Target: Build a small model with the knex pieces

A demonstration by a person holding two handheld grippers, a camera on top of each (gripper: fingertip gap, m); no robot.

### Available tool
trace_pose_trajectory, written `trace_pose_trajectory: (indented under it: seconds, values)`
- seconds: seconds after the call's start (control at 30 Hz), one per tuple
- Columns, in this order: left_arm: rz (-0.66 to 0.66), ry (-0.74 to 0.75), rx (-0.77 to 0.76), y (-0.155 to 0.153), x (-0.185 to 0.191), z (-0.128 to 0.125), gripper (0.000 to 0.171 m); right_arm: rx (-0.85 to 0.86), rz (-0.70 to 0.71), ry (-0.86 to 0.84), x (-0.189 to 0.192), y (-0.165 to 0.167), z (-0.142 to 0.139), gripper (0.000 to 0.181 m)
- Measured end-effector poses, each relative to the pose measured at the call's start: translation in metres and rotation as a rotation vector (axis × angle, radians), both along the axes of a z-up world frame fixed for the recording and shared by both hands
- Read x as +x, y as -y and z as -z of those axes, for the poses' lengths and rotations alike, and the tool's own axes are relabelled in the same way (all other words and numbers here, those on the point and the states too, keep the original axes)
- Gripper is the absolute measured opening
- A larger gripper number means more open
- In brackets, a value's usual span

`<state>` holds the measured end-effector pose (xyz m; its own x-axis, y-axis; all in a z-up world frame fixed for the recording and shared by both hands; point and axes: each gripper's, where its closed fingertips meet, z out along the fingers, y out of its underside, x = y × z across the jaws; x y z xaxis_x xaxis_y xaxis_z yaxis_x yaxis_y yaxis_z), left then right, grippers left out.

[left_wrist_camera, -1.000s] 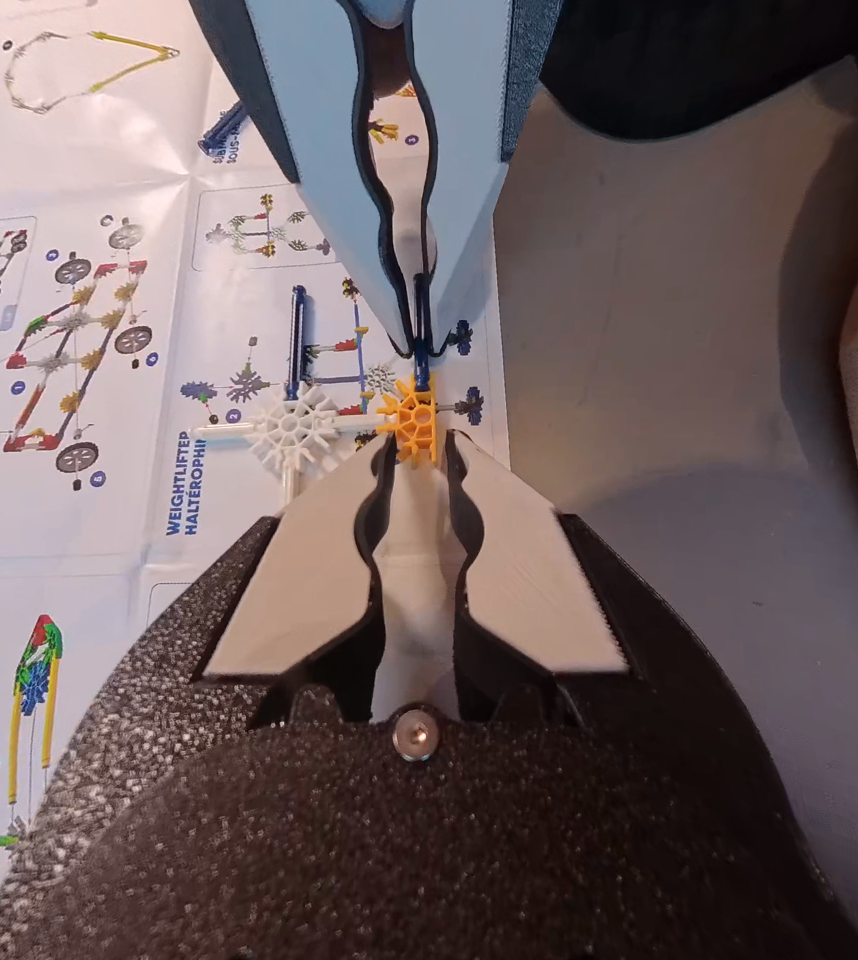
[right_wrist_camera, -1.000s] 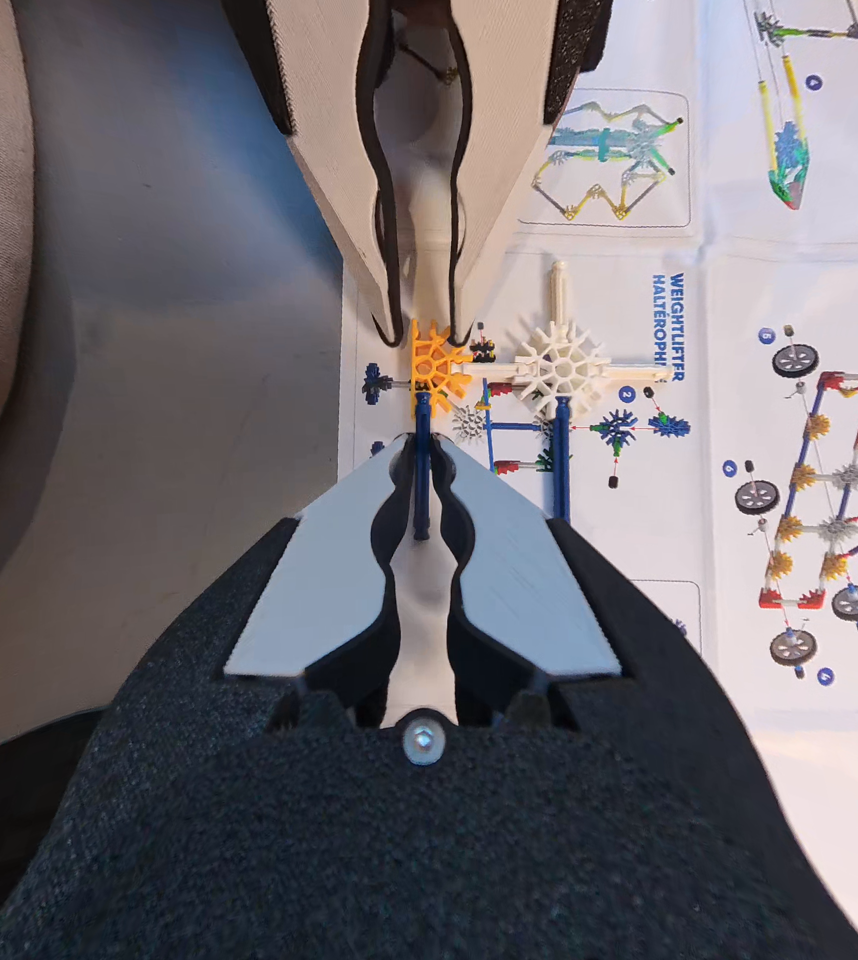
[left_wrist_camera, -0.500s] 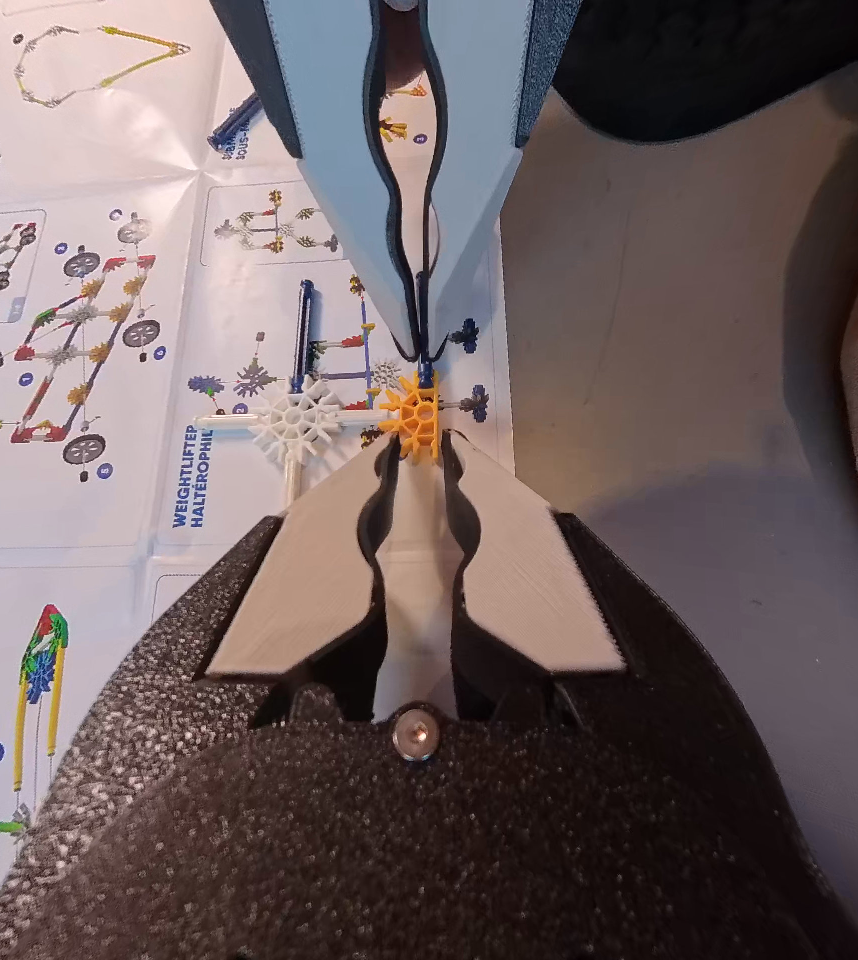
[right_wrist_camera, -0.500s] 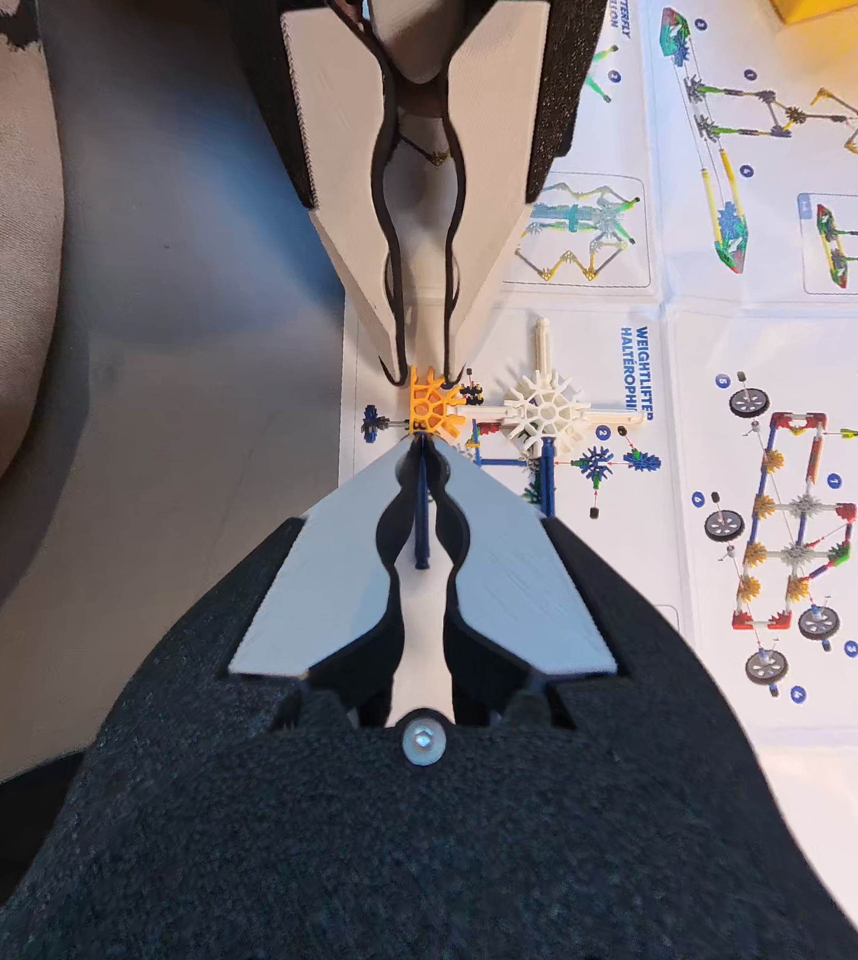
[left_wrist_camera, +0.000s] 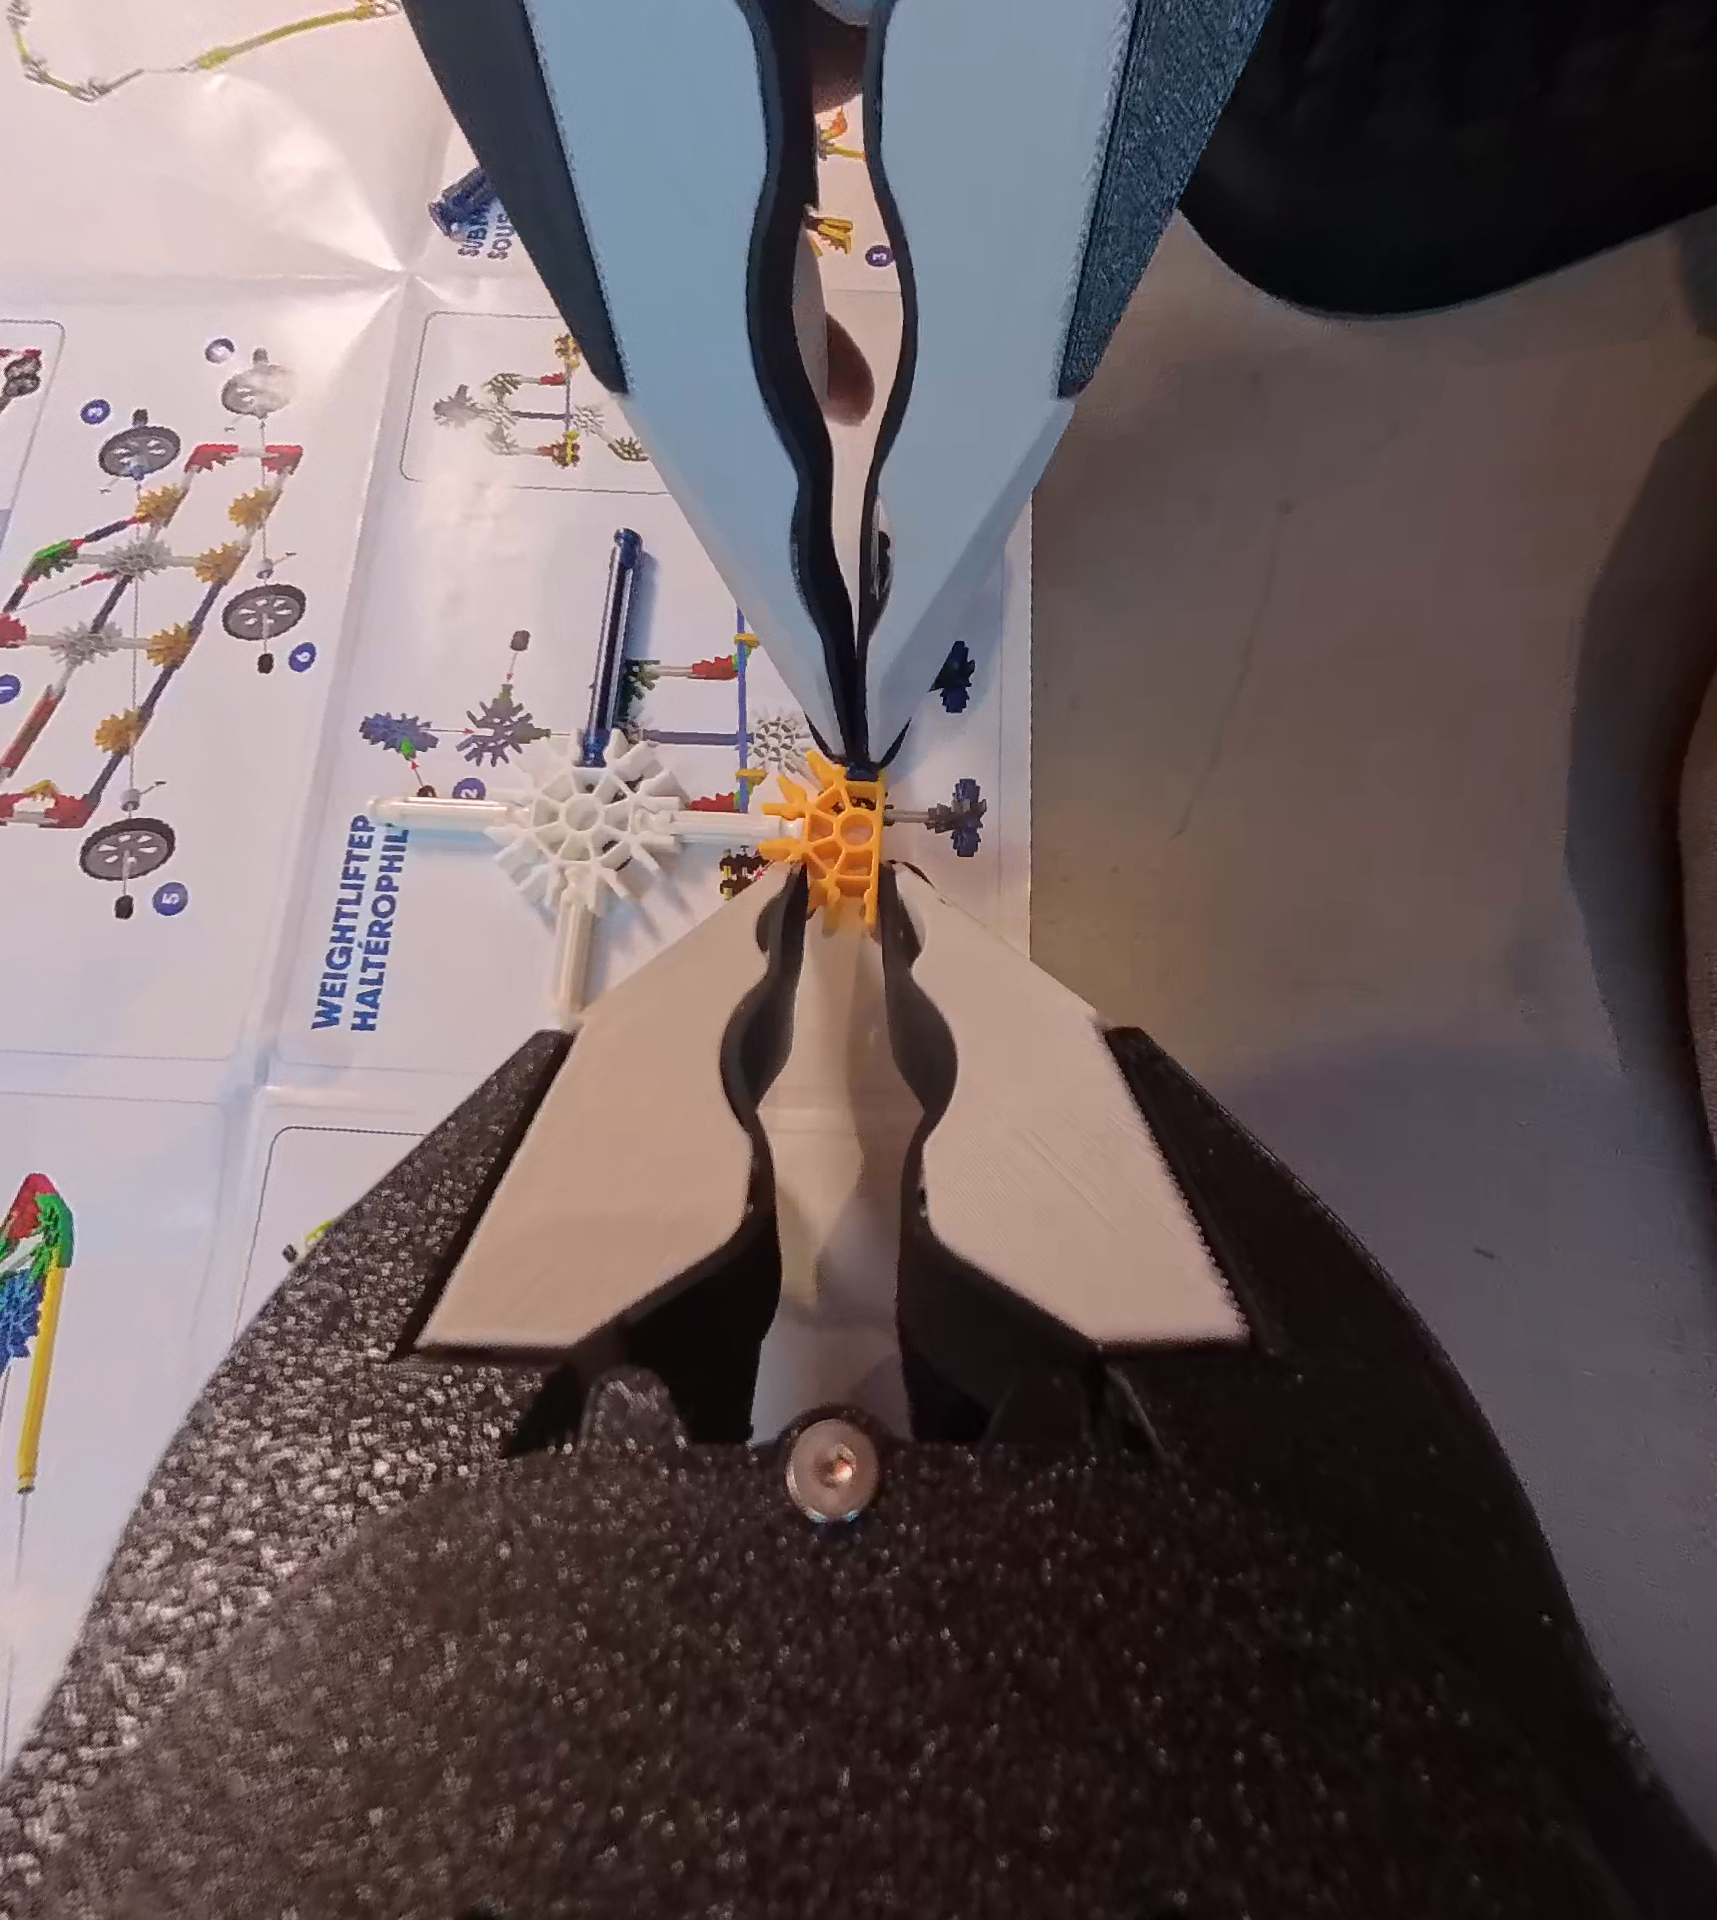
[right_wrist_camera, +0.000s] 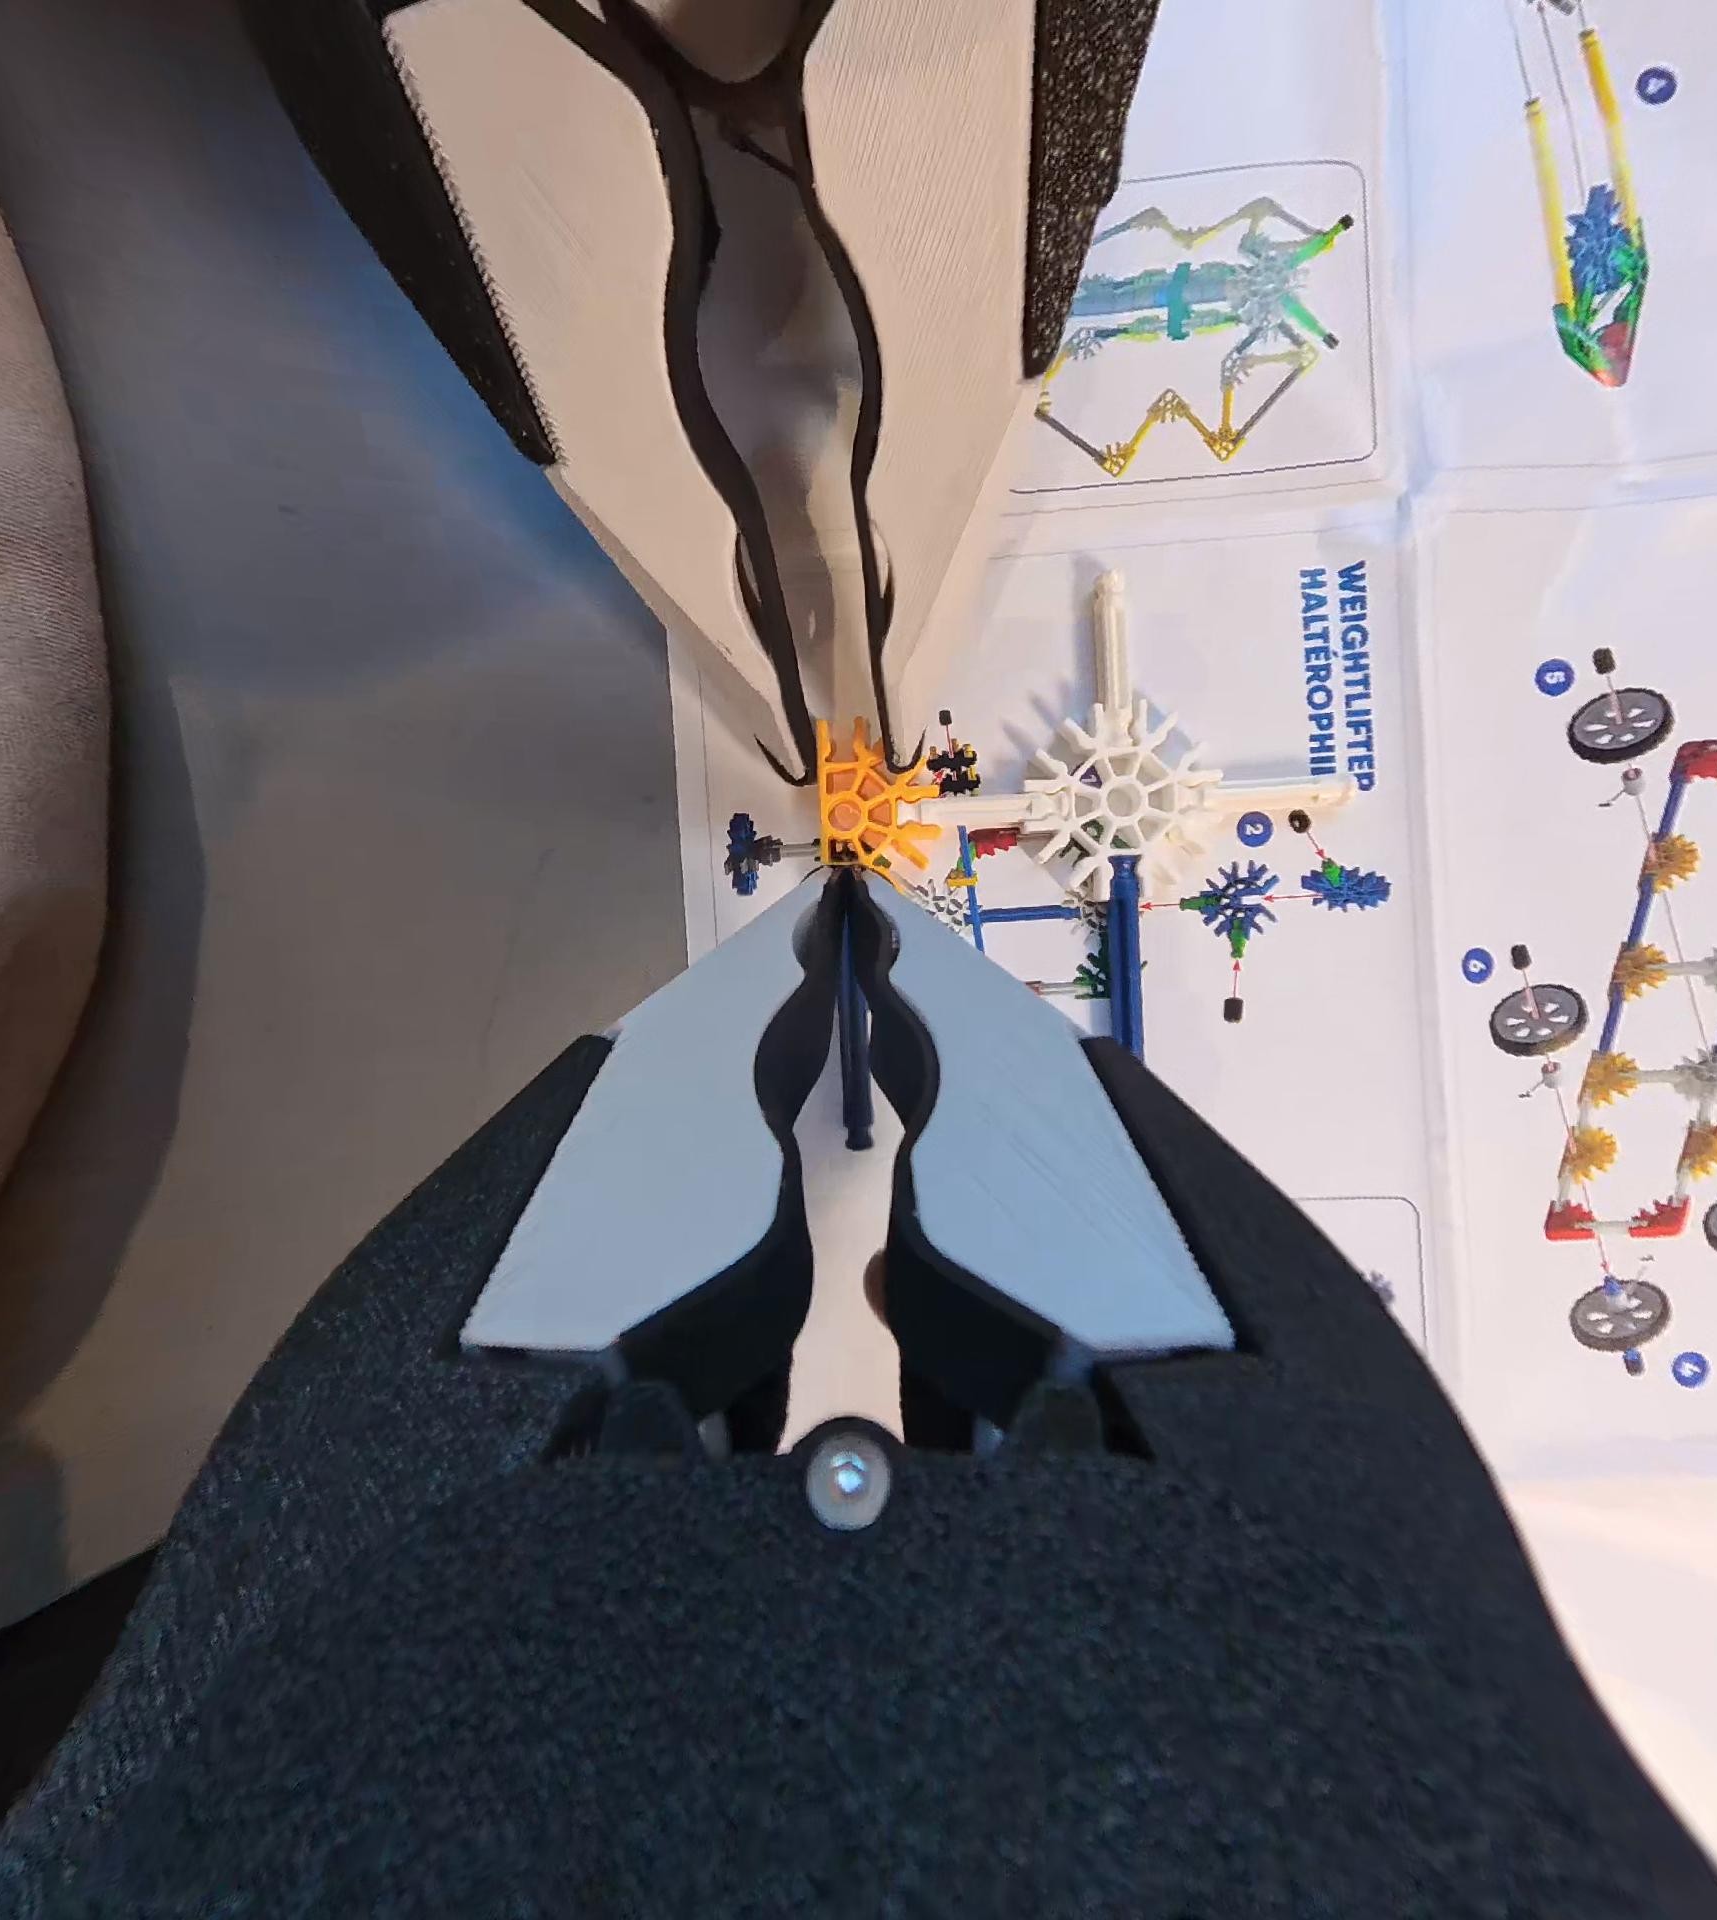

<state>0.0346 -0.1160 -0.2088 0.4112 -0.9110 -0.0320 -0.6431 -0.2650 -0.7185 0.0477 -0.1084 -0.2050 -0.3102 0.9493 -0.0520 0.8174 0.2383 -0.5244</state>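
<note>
Right wrist view: right gripper [right_wrist_camera: 846, 896] clamps blue rod [right_wrist_camera: 852, 1023] lengthwise, tip toward orange connector [right_wrist_camera: 859, 805] that left gripper [left_wrist_camera: 841, 902] pinches.

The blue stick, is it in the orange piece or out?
In, it seems. The blue stick, pinched by the right gripper, meets the orange piece with no gap; the socket itself is hidden. The left gripper clamps the orange piece.

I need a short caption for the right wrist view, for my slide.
Right tongs shut on a thin blue rod, its tip at the orange connector gripped by the left tongs.
</note>
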Motion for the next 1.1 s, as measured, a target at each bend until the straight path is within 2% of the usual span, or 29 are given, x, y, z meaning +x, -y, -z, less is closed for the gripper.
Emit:
trace_pose_trajectory:
  seconds: [0.17,0.67,0.83,0.9,0.97,1.03,1.1]
  values:
    - [-0.013,0.005,-0.018,0.000,0.000,0.000,0.011,0.009,0.000,0.096,-0.001,0.002,0.002,0.000]
    - [-0.026,0.001,-0.029,0.001,0.000,0.000,0.011,0.053,-0.041,0.184,0.000,0.003,0.004,0.000]
    - [-0.027,-0.011,-0.019,0.001,0.000,0.001,0.011,0.093,-0.017,0.149,0.000,0.003,0.003,0.000]
    - [-0.028,-0.020,-0.012,0.001,0.000,0.001,0.011,0.130,-0.028,0.085,0.000,0.000,0.002,0.000]
    - [-0.027,-0.030,-0.001,0.001,0.000,0.001,0.012,0.085,0.049,0.031,0.003,-0.009,-0.009,0.000]
    - [-0.027,-0.036,0.006,0.001,0.000,0.001,0.012,0.072,0.098,-0.038,0.006,-0.016,-0.023,0.008]
    - [-0.025,-0.035,0.006,0.001,0.000,0.001,0.012,0.069,0.113,-0.053,0.011,-0.016,-0.025,0.016]
